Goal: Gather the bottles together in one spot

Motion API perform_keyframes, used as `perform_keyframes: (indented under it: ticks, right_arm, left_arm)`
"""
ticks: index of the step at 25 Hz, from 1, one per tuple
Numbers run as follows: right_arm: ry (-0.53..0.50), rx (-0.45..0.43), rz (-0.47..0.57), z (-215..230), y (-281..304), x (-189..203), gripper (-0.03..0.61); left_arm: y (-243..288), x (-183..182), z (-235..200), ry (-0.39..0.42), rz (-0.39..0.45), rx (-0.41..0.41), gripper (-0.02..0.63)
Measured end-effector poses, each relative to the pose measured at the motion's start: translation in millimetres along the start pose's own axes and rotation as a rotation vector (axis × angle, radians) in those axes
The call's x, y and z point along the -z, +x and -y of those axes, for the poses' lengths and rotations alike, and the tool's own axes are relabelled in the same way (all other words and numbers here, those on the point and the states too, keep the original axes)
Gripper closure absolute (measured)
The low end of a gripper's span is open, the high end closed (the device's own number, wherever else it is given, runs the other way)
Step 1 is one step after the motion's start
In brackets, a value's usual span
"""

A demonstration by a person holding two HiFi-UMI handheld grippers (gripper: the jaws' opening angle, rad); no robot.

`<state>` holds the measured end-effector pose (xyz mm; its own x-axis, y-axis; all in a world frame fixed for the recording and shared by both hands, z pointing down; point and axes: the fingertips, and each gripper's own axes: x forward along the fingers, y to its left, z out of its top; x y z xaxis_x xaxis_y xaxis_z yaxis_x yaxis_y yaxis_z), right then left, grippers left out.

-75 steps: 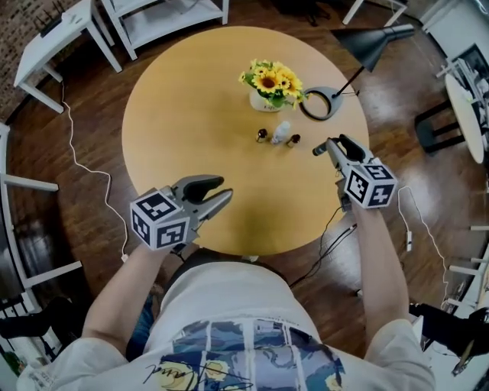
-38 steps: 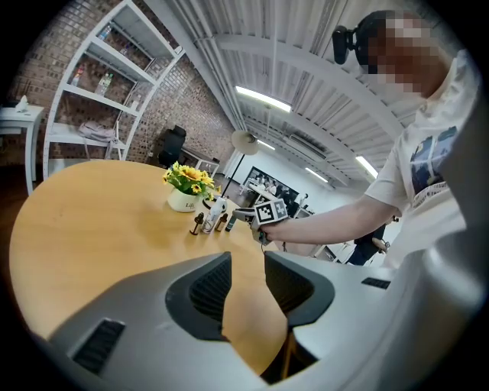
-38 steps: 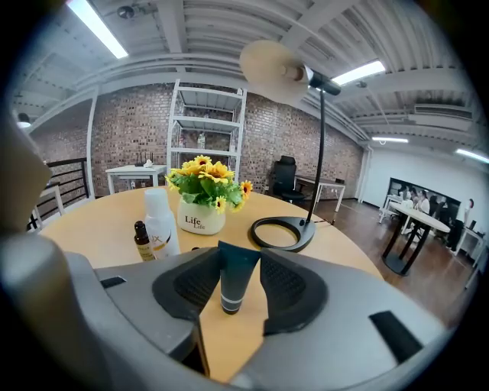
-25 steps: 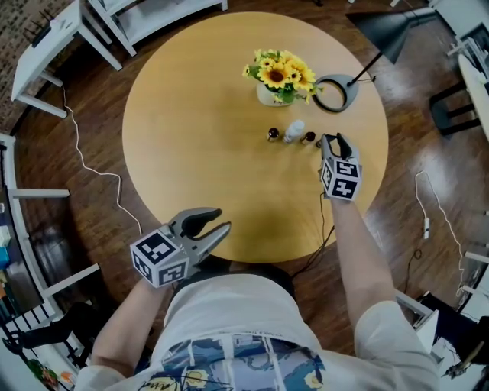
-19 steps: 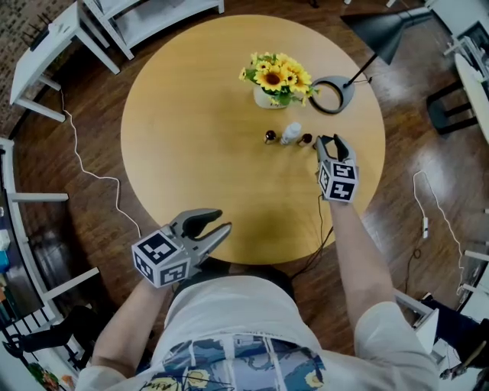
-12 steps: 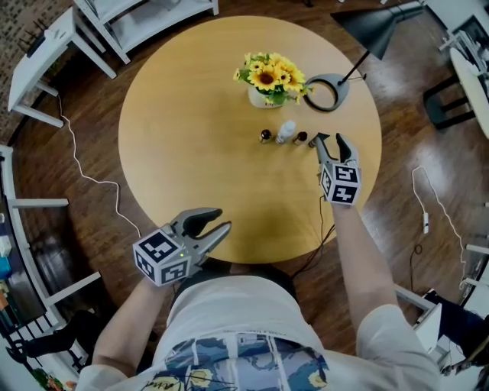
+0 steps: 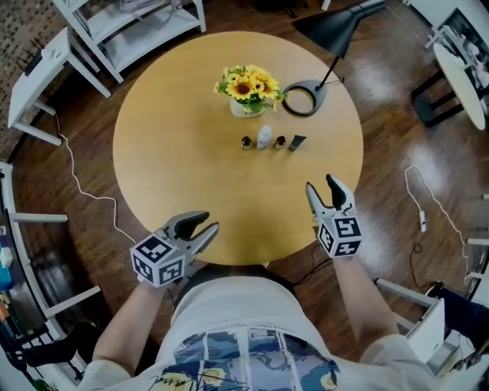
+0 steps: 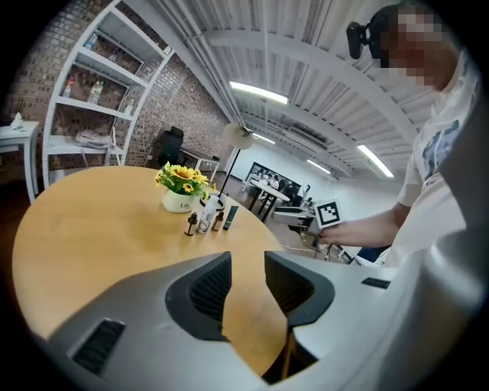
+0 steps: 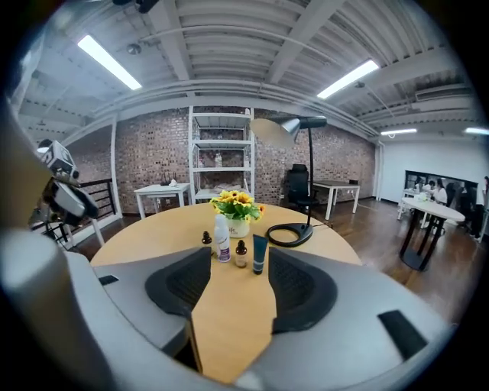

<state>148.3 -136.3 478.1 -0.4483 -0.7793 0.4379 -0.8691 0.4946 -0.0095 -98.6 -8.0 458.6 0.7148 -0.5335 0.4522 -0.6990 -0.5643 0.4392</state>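
Note:
Four small bottles stand in a row behind the table's middle: a brown dropper bottle (image 7: 246, 143), a white bottle (image 7: 264, 137), a second brown bottle (image 7: 280, 142) and a dark teal tube (image 7: 297, 142). The right gripper view shows the white bottle (image 9: 222, 238) and the tube (image 9: 260, 254) straight ahead, well beyond the jaws. My right gripper (image 7: 321, 185) hovers near the table's front right; its jaws have just been opening and stand wide, nothing between them. My left gripper (image 7: 205, 223) hangs at the front left edge with a narrow empty gap between its jaws.
A vase of sunflowers (image 7: 246, 88) stands just behind the row. A lamp's ring base (image 7: 304, 99) lies to its right, its cable trailing off the round wooden table (image 7: 168, 153). White shelves (image 7: 130, 23) and other tables surround it.
My right gripper has drawn back from the row toward the table's near edge and opened wide, leaving the teal tube at the row's right end. The left gripper has stayed put.

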Motion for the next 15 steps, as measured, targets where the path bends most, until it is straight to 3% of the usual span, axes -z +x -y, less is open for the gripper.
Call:
perform_keyframes:
  ticks: [9,15]
  right_arm:
    - [0.039,-0.138,-0.018,-30.3,-109.8,11.5,0.319]
    - [0.006,-0.184,0.002,-27.3,-146.2,8.8,0.318]
  left_arm:
    - [-2.9,2.3,33.7,-0.048,0.058,-0.163,0.486]
    - [-9.5,9.5,46.2,-0.083,0.06,-0.334,0.485]
